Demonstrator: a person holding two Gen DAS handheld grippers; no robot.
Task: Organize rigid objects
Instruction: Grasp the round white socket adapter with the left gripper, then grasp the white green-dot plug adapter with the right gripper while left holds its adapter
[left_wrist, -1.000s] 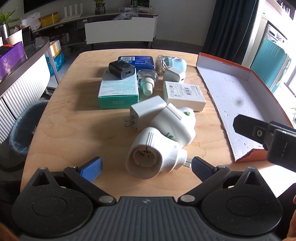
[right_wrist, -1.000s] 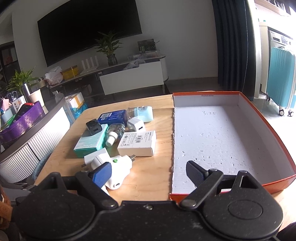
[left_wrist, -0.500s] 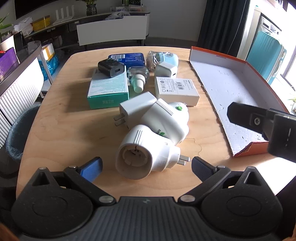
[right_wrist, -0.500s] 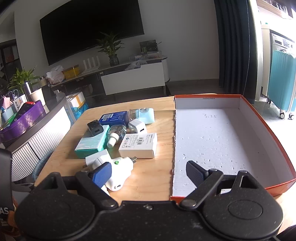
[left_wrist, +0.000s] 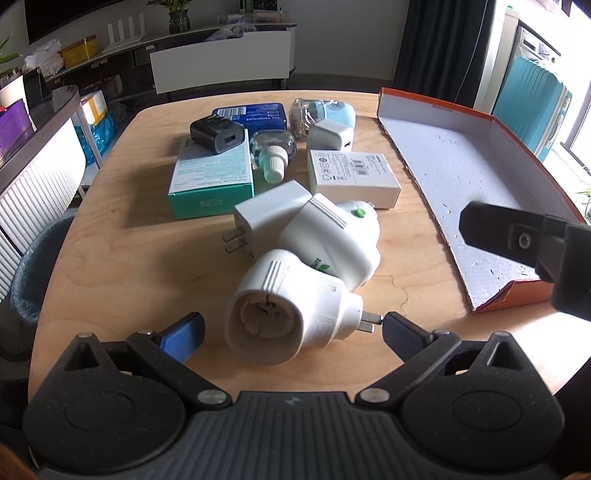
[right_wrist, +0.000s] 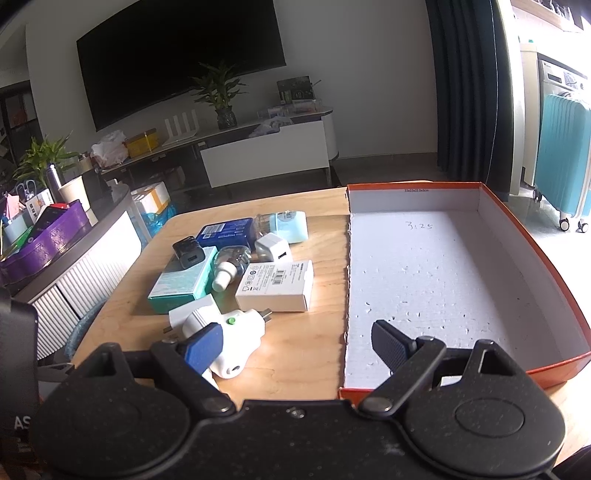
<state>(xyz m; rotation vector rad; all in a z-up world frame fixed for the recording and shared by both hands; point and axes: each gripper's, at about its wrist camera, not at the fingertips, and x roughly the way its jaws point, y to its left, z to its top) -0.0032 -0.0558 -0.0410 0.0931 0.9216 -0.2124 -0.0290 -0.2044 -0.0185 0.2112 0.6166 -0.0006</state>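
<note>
The wide-open left gripper sat around the round white plastic plug (hard, light, probably slippery); squeezing its ribbed sides looked best.

Matte black plastic tongs on the left, ribbed grey housing below, two round pivot discs, silver rivets at the linkage arms. One fingertip pad is bright blue, the other dark navy. The right tongs match: speckled black body, blue pad, small centre screw.

Three boxes, three chargers, two plug-in diffusers, one tray
</note>
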